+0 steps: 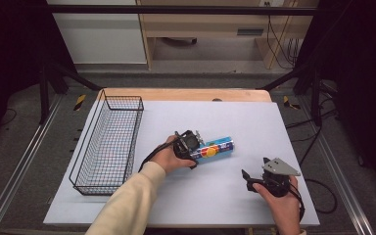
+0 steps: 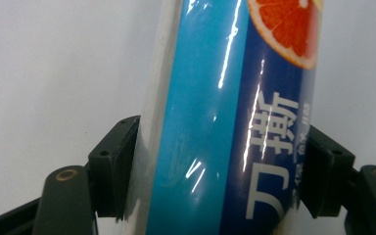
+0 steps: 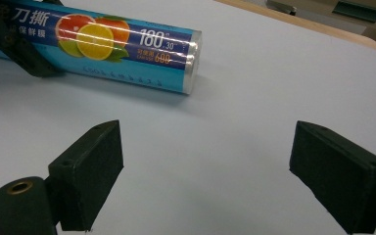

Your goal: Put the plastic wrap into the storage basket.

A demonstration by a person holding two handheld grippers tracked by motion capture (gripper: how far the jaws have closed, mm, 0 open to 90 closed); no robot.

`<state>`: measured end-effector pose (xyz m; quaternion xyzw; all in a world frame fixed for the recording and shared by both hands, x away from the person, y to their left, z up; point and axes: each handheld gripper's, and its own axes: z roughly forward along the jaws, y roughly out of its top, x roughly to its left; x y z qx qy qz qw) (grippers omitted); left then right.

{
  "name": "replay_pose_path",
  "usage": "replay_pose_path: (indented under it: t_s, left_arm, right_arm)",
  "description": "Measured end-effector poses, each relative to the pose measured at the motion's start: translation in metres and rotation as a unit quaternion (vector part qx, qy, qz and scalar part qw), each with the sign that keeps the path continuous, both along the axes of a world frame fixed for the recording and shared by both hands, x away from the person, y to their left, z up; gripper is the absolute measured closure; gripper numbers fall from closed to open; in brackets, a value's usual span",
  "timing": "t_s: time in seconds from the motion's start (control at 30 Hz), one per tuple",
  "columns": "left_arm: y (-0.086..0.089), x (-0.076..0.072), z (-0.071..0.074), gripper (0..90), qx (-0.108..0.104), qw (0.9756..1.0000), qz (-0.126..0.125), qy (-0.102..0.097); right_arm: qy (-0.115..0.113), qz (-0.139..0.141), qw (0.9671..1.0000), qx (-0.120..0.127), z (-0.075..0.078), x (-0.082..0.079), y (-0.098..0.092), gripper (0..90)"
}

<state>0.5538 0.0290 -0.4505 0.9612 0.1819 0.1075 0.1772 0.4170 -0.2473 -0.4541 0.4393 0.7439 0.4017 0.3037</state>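
Left claw (image 1: 194,145) clamped on a roll of cling film (image 1: 214,149), pads (image 2: 113,166) pressed to both sides of the tube near its left end, as seen in the left gripper view. Roll lying on its side on the white table (image 1: 215,196), roughly mid-table, long axis running left to right, well apart from the wire basket (image 1: 106,142) standing at the left edge. Right claw (image 1: 260,172) idle to the right and nearer the person, jaws wide apart with nothing between them, bare table ahead and the roll's free end beyond in the right gripper view. Likely next: lifting the roll and carrying it toward the basket. Main risk: an off-centre grip. Held so near one end, the long free end would probably sag or swing on lifting, twisting the tube between the pads. Glossy shrink-wrap adds to that, a slick round surface against flat pads, so rotation or a slow slide out seems possible. Further risk at the basket: with the roll held level, its far end could catch the wire rim on entry and lever the roll out of the grip. Squeezing harder might dent the tube rather than cure the slip.
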Motion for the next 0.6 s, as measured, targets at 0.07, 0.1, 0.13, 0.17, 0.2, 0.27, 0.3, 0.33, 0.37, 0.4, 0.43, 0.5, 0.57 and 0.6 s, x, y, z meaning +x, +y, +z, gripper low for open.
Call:
replay_pose_path:
  t_s: [0.07, 0.1, 0.13, 0.17, 0.2, 0.27, 0.3, 0.33, 0.37, 0.4, 0.43, 0.5, 0.57, 0.6]
  left_arm:
    - [0.000, 0.000, 0.000, 28.2, -0.003, 1.0000, 0.002, 0.005]
    - [0.001, 0.000, 0.001, 28.5, -0.011, 0.9998, 0.008, 0.016]
    - [0.001, 0.000, 0.001, 29.4, -0.013, 0.9997, 0.009, 0.020]
    - [0.002, 0.000, 0.002, 29.4, -0.015, 0.9995, 0.013, 0.024]
    - [0.002, 0.000, 0.002, 29.9, -0.017, 0.9994, 0.015, 0.025]
    - [0.003, -0.002, 0.003, 31.0, -0.019, 0.9993, 0.018, 0.026]
    - [0.004, -0.002, 0.004, 31.2, -0.019, 0.9993, 0.019, 0.027]
    - [0.005, -0.002, 0.005, 31.4, -0.020, 0.9992, 0.020, 0.027]
    - [0.005, -0.003, 0.005, 31.6, -0.022, 0.9992, 0.021, 0.025]
    - [0.006, -0.003, 0.006, 31.7, -0.023, 0.9991, 0.023, 0.027]
    - [0.007, -0.004, 0.007, 31.7, -0.023, 0.9991, 0.023, 0.026]
    - [0.008, -0.006, 0.010, 31.7, -0.028, 0.9990, 0.027, 0.023]
    - [0.009, -0.007, 0.015, 31.8, -0.036, 0.9986, 0.029, 0.025]
    - [0.010, -0.009, 0.018, 31.8, -0.042, 0.9984, 0.029, 0.023]
  right_arm:
    - [-0.002, 0.000, 1.0000, 0.000, 0.000, 0.000, 0.000, 12.8]
    - [-0.002, 0.000, 1.0000, 0.000, 0.000, 0.000, -0.001, 13.0]
    - [-0.002, 0.000, 1.0000, 0.001, 0.000, 0.000, -0.001, 13.1]
    - [-0.002, 0.000, 1.0000, 0.001, 0.000, 0.000, -0.001, 13.1]
    - [-0.002, 0.000, 1.0000, 0.001, 0.000, 0.000, -0.001, 13.2]
    - [-0.002, 0.000, 1.0000, 0.002, 0.000, 0.000, 0.000, 13.4]
    - [-0.002, 0.000, 1.0000, 0.002, 0.000, 0.000, 0.000, 13.5]
    - [-0.002, 0.000, 1.0000, 0.002, 0.000, 0.000, 0.000, 13.5]
    - [-0.001, 0.000, 1.0000, 0.001, 0.000, 0.001, -0.001, 13.5]
    - [0.000, 0.000, 1.0000, 0.002, 0.000, 0.000, 0.000, 13.6]
    - [0.000, 0.000, 1.0000, 0.002, 0.000, 0.000, 0.000, 13.6]
    - [-0.001, 0.000, 1.0000, 0.002, 0.000, 0.000, 0.000, 13.7]
    - [-0.001, 0.000, 1.0000, 0.002, 0.000, 0.001, -0.001, 13.7]
    - [-0.001, -0.001, 1.0000, 0.002, 0.000, 0.001, -0.001, 13.7]
